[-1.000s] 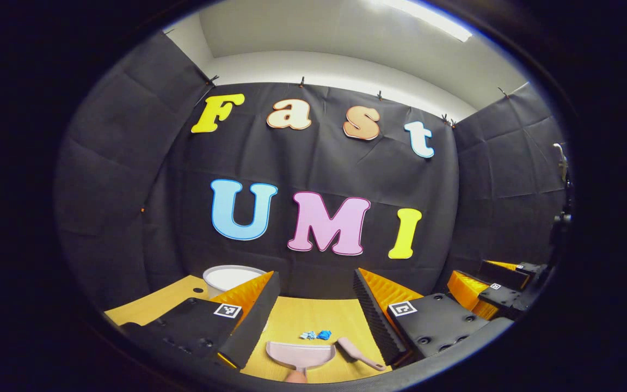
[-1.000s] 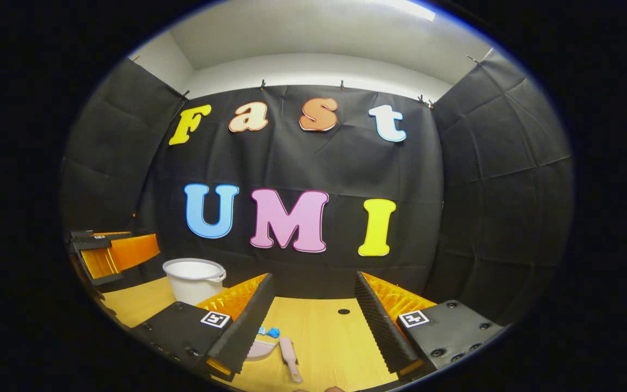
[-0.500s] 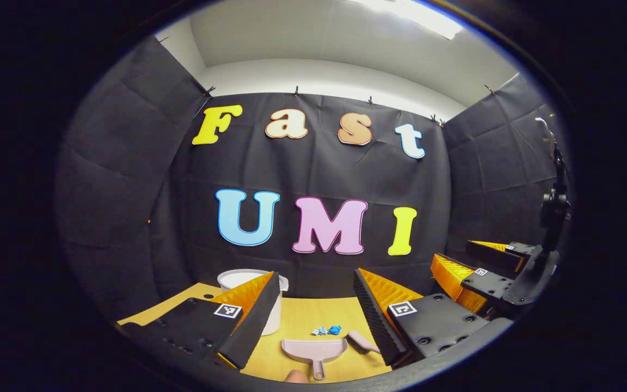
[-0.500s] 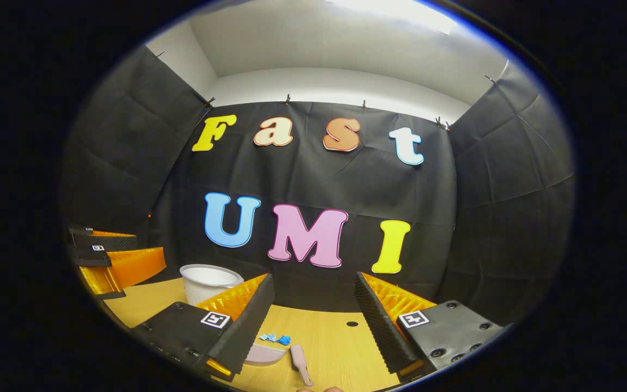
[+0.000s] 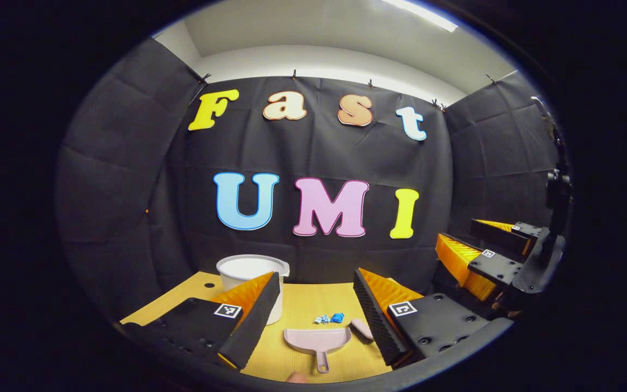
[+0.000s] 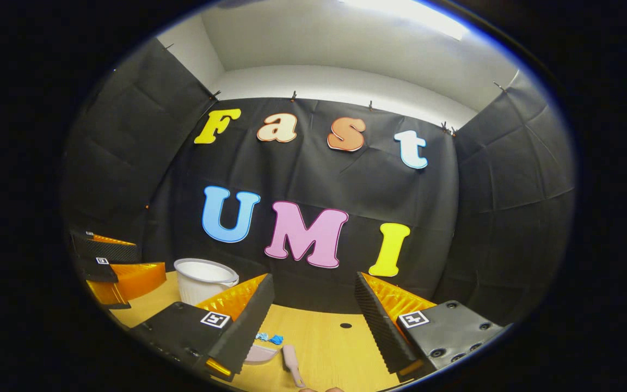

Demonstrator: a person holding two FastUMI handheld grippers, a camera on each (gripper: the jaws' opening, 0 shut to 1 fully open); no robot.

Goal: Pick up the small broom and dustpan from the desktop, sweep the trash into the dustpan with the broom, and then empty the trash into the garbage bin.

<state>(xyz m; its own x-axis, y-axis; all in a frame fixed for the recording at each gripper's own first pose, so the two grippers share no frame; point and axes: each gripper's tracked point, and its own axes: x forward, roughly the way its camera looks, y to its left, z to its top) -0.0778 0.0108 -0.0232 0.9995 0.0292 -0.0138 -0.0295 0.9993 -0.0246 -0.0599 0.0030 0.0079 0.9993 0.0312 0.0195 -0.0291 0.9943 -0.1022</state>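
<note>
Both claws stand released and hold nothing: the left claw (image 5: 313,307) hangs above the dustpan (image 5: 317,340), the right claw (image 6: 313,321) above the broom (image 6: 290,361). We find dustpan and broom lying on the bench (image 5: 313,296), close side by side, with the blue trash (image 5: 331,318) just beyond them and the white bin (image 5: 250,272) at the far left. We judge the pickup step in hand, not yet made. Next, each claw must descend and straddle its handle before closing.
</note>
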